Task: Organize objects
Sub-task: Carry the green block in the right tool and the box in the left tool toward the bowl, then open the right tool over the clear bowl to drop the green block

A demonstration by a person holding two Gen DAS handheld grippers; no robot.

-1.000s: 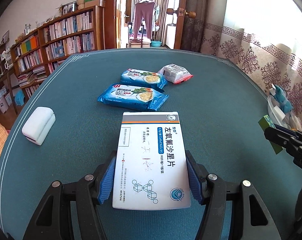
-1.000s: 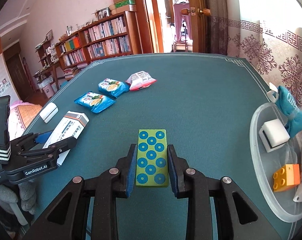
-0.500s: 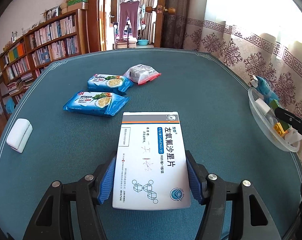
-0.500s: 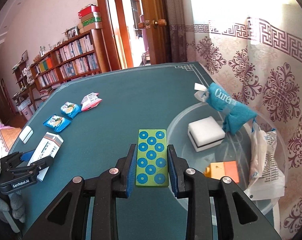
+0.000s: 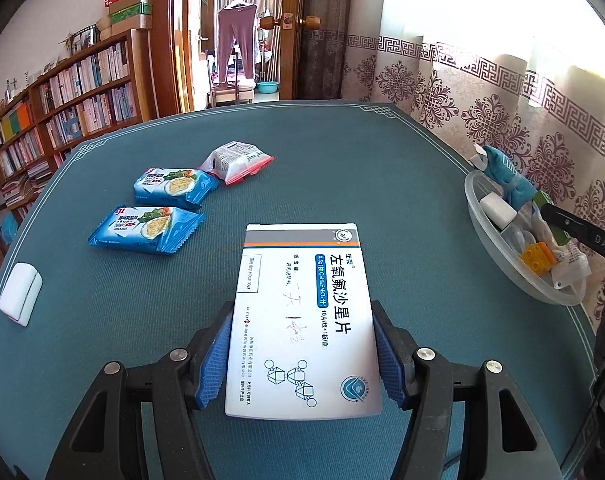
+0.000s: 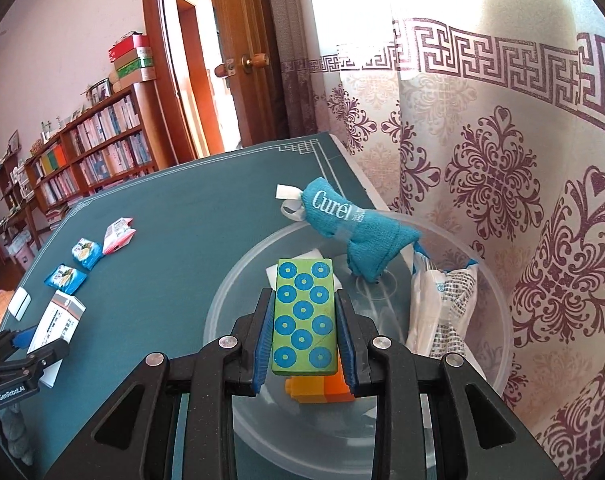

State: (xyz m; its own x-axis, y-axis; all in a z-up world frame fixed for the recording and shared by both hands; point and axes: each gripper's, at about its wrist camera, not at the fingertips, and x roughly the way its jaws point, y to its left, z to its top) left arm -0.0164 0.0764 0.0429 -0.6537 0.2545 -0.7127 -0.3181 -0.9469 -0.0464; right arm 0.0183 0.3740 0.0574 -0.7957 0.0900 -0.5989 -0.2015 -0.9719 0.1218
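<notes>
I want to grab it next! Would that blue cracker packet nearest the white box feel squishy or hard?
The blue cracker packet looks puffy with crimped ends, so probably light and crinkly. Its glossy film may be slippery. Crackers inside could crack if squeezed.

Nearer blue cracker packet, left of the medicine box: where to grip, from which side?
Pinch the nearer blue cracker packet across its short width at mid-body, coming from above. It lies flat on the table, long axis left-right; the crimped ends are thin and floppy, and the puffed middle probably gives pads more purchase.

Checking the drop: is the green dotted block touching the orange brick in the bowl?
Cannot tell. In the right wrist view the green dotted block overlaps the orange brick, hiding any gap.
</notes>
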